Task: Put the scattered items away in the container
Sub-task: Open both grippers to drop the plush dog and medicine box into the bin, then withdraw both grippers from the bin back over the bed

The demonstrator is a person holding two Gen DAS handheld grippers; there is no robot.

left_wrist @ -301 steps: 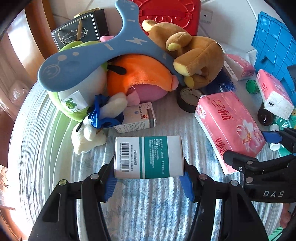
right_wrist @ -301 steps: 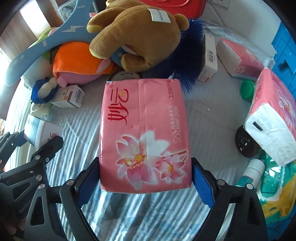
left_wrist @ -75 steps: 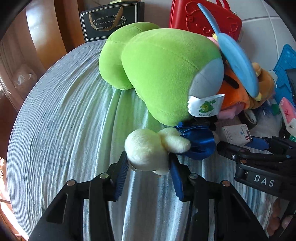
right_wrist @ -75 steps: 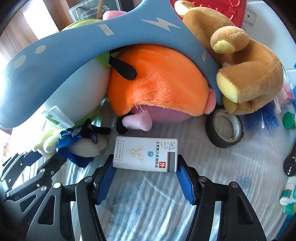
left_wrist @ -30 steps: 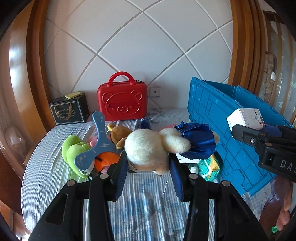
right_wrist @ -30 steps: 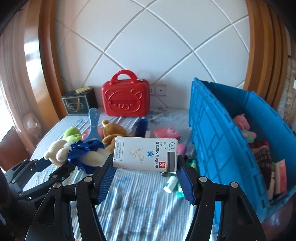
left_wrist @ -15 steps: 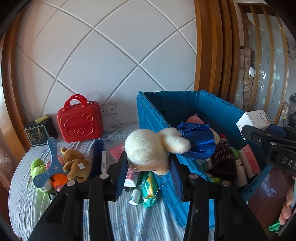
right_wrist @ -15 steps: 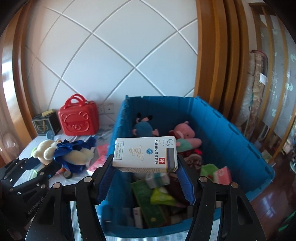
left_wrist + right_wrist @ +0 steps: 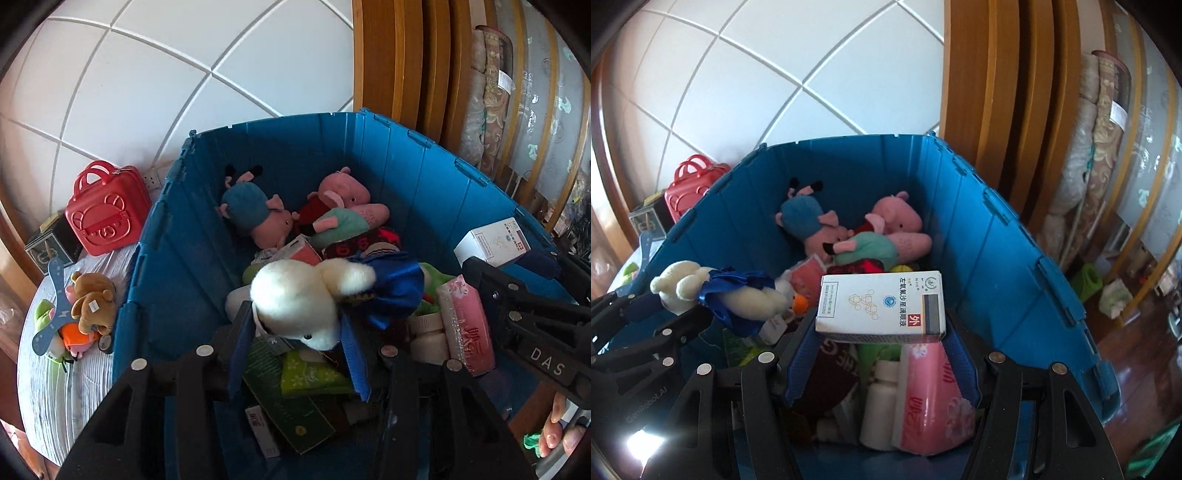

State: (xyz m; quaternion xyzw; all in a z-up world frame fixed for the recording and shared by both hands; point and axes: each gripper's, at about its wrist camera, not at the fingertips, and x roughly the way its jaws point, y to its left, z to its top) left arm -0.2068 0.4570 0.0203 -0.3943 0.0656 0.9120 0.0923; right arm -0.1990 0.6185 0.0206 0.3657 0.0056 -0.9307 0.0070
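Observation:
Both grippers hang over the open blue crate (image 9: 280,118), which holds pig plushes (image 9: 343,192), a pink tissue pack (image 9: 467,325), boxes and a white bottle (image 9: 879,402). My left gripper (image 9: 291,325) has a white plush duck with a blue cloth (image 9: 295,295) between its blue pads. Its jaws are opening, and the pads still touch the toy, which tilts head down. My right gripper (image 9: 881,332) is shut on a white medicine box (image 9: 881,306) held flat above the tissue pack (image 9: 923,398). In the right wrist view the duck (image 9: 738,295) hangs at the left.
Left of the crate, on the striped cloth, lie a brown bear and other plush toys (image 9: 88,299), a red case (image 9: 103,208) and a dark box. A wooden frame (image 9: 391,55) and rolled rugs (image 9: 1104,129) stand behind the crate wall (image 9: 997,229). A person's fingers (image 9: 550,432) show low right.
Both grippers have swung right from above the table to over the crate, with the duck and the box in them. The duck has tipped head down between the left pads.

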